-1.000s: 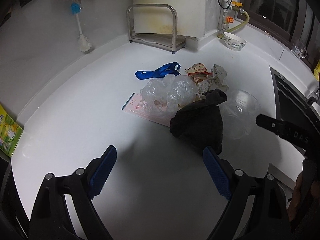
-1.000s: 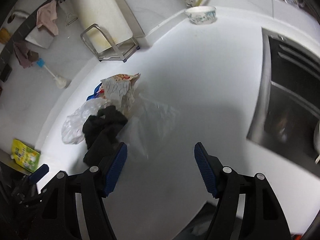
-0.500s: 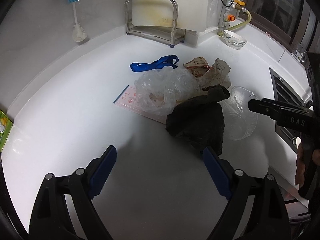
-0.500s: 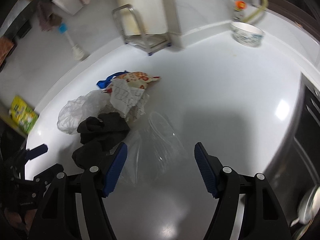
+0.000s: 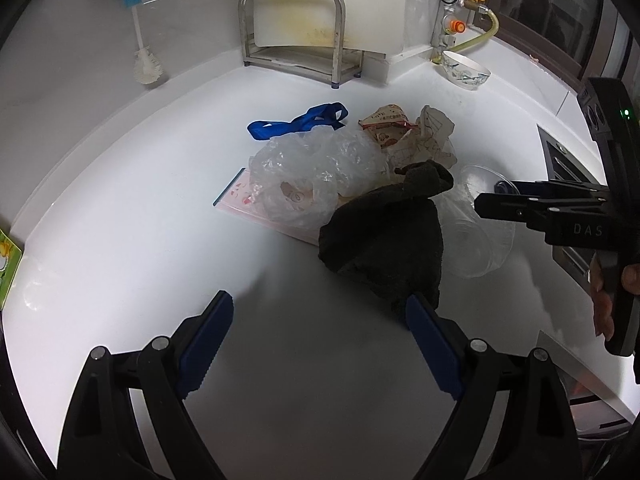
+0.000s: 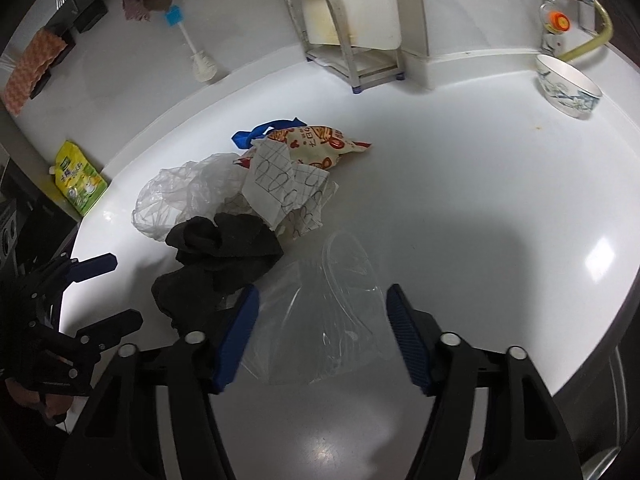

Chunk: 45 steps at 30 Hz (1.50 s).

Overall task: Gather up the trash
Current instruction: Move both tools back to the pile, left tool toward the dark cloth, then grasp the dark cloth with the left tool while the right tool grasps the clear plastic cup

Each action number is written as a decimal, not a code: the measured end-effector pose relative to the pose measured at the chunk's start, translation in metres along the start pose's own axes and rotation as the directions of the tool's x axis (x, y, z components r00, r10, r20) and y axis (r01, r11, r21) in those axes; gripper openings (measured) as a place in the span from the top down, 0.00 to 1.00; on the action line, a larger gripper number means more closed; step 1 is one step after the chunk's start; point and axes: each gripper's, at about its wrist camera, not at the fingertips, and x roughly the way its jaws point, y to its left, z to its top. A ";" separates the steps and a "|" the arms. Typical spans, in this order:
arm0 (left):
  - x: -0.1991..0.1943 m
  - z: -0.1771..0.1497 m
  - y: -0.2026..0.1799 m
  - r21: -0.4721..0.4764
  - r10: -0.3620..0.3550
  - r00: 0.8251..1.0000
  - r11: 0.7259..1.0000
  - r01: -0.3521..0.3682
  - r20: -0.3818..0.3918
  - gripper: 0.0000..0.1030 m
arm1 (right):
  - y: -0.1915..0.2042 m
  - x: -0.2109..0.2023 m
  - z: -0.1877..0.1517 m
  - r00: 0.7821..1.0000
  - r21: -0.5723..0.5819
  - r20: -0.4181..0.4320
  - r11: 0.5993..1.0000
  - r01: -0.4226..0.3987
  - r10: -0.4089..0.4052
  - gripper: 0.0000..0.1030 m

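Trash pile on the white bench (image 5: 120, 240). Your left gripper (image 5: 318, 332) hangs with jaws apart just short of the black cloth (image 5: 384, 236). Your right gripper (image 6: 320, 324), jaws also apart, straddles the clear container (image 6: 348, 264), apparently without touching it. Plastic bag (image 5: 312, 172), snack wrapper (image 6: 320, 144) and blue strap (image 5: 296, 122) lie behind.

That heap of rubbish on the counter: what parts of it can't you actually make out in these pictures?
- Pink sheet, left wrist view: mostly covered by the crumpled plastic bag.
- Blue strap, right wrist view: mostly hidden behind the snack wrapper.
- Clear bag, right wrist view: near edge hidden behind the right claw.
- Print on the wrapper: too small to read in either view.
- What lies under the black cloth: hidden.
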 end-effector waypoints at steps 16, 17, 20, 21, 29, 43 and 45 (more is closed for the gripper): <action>0.009 0.005 -0.010 -0.021 -0.019 1.000 1.000 0.019 0.002 0.16 | 0.004 -0.021 -0.016 0.998 0.074 0.069 0.997 -0.004 -0.001 0.87; 0.010 0.007 -0.011 -0.023 -0.020 1.000 1.000 0.020 0.006 0.16 | 0.001 -0.026 -0.018 0.996 0.100 0.085 0.995 -0.001 -0.008 0.87; 0.013 0.011 -0.015 -0.032 -0.025 1.000 0.999 0.025 0.014 0.16 | -0.007 -0.038 -0.024 0.993 0.158 0.117 0.987 0.013 -0.031 0.87; 0.015 0.012 -0.017 -0.034 -0.027 1.000 0.999 0.028 0.016 0.16 | -0.010 -0.042 -0.026 0.991 0.174 0.125 0.985 0.016 -0.039 0.87; 0.026 0.019 -0.038 -0.044 -0.030 0.998 0.999 0.032 0.061 0.19 | -0.015 -0.064 -0.057 0.981 0.300 0.175 0.953 0.033 -0.089 0.87; 0.028 0.012 -0.046 -0.016 -0.055 0.998 0.998 0.055 0.032 0.76 | 0.009 -0.084 -0.097 0.972 0.392 0.214 0.920 0.005 -0.097 0.87; 0.021 0.009 -0.043 -0.016 -0.061 0.998 0.998 0.062 0.034 0.77 | 0.012 -0.087 -0.100 0.971 0.399 0.223 0.917 -0.005 -0.092 0.87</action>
